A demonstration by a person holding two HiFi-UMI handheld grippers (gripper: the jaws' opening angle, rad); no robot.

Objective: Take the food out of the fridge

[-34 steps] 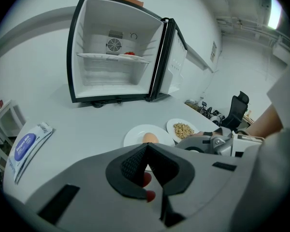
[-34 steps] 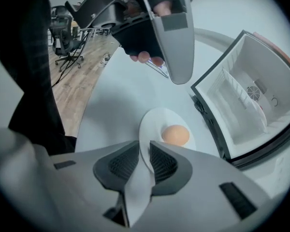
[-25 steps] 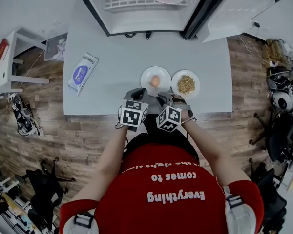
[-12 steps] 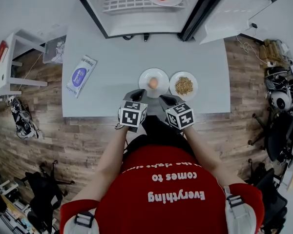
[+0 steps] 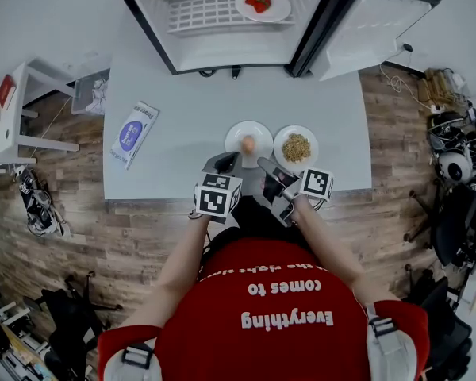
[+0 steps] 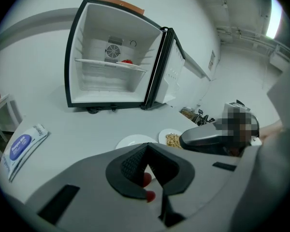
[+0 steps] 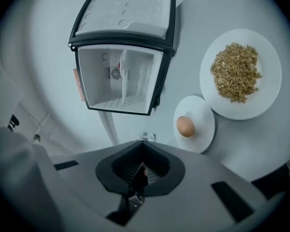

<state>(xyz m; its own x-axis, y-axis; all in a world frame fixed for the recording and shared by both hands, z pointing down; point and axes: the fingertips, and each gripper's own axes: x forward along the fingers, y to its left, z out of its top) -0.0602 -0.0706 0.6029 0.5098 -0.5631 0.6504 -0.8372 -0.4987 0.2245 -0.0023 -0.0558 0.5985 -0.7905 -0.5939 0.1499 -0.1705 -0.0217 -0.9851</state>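
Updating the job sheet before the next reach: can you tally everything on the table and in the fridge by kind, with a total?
Fridges: 1, the open fridge
Plates: 3, the egg plate, the grain plate, the shelf plate
Food portions: 3, the egg, the grain, the red food
Packets: 1, the blue and white packet
Total: 8

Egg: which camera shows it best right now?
The right gripper view: the egg sits large and unobstructed on its plate. The head view shows it too, but small. The left gripper view shows only the plate's far rim; the egg itself is hidden.
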